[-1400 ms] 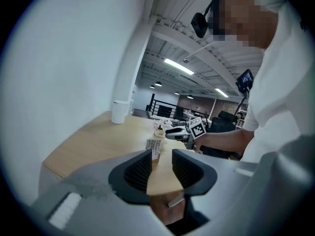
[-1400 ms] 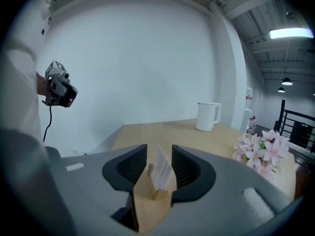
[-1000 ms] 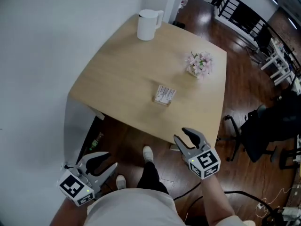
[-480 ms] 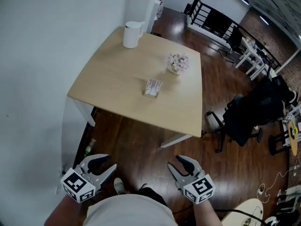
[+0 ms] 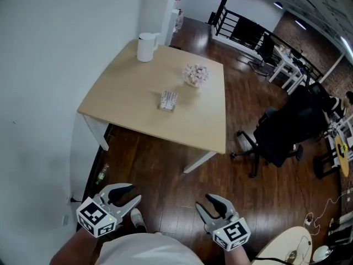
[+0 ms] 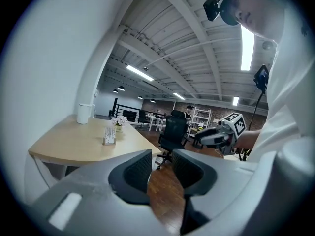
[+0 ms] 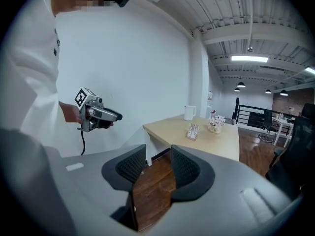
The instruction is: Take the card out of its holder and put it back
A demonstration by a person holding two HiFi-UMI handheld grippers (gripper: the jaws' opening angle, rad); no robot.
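Note:
The card holder with its card stands near the middle of the light wooden table, far ahead of me. My left gripper is low at the left, open and empty, well short of the table. My right gripper is low at the right over the wood floor; its jaws are closing slightly, still apart, with nothing between them. The holder looks small past my left gripper in the left gripper view. It is also distant beyond my right gripper in the right gripper view.
A white jug stands at the table's far corner and a small flower pot beside the holder. A black office chair is right of the table. A bottle lies on the floor by the wall. A round white table is at bottom right.
The table and holder have drawn away and shrunk in the head view. Both grippers sit lower in the picture, over the floor and farther from the table.

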